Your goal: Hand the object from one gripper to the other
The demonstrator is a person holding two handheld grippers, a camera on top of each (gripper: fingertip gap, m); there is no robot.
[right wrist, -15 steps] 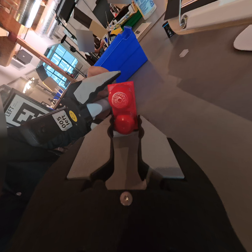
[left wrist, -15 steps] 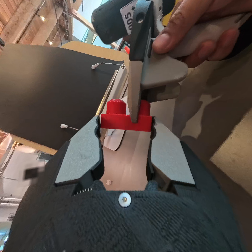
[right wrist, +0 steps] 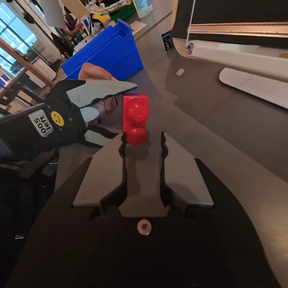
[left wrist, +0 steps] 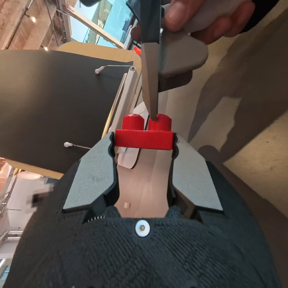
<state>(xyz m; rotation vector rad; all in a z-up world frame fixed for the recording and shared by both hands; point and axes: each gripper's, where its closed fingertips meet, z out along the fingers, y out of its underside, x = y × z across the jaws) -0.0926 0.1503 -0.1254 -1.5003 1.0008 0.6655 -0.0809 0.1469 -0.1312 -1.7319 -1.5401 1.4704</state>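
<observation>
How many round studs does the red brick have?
2. On the red brick held in the left claw, one stud sits left, the other right, beside the open right claw.

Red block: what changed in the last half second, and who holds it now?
The right gripper opened, let go of the red block's stud and backed slightly away; its jaws now stand apart in front of the block. The left gripper stayed clamped on the block's ends, in mid-air above the table.

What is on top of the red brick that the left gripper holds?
Two round studs rise from the red brick. A fingertip of the right gripper covers part of one stud. The brick's underside is hidden.
</observation>
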